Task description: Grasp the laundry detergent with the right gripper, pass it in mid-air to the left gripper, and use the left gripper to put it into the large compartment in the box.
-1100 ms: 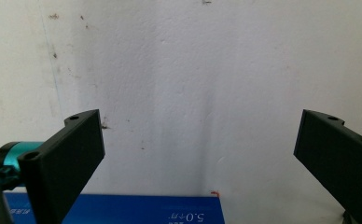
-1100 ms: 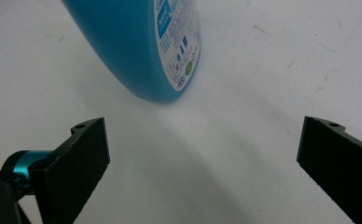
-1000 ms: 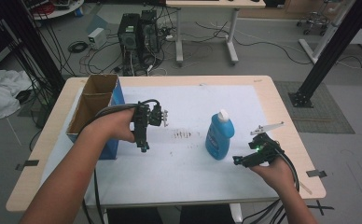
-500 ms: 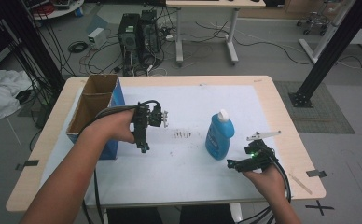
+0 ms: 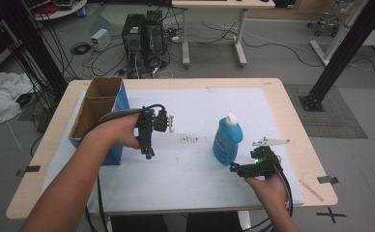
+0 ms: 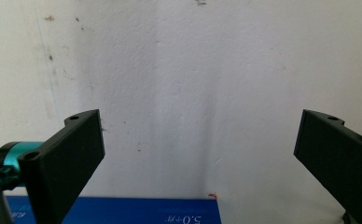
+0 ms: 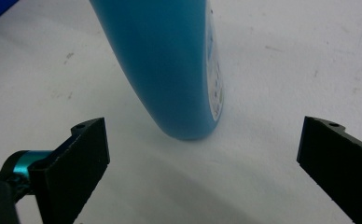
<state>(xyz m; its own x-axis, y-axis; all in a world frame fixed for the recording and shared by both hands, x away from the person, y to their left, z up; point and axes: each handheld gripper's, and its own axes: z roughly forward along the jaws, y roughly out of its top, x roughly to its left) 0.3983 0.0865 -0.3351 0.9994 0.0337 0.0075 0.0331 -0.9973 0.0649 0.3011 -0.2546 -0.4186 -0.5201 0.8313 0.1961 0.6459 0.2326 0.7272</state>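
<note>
white table mat (image 5: 190, 169) | blue bottle (image 5: 226, 139) upright | both grippers' jaws wide, empty

Even, bright overhead light, soft shadows (gripper views slightly blurred up close).

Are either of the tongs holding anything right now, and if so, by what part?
Nothing is held. The right tongs are open, the blue bottle ahead of them and untouched. The left tongs are open over bare table.

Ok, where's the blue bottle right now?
In the high view the blue bottle stands upright right of the table's middle, just ahead-left of the right tongs, whose jaws are open toward it.
</note>
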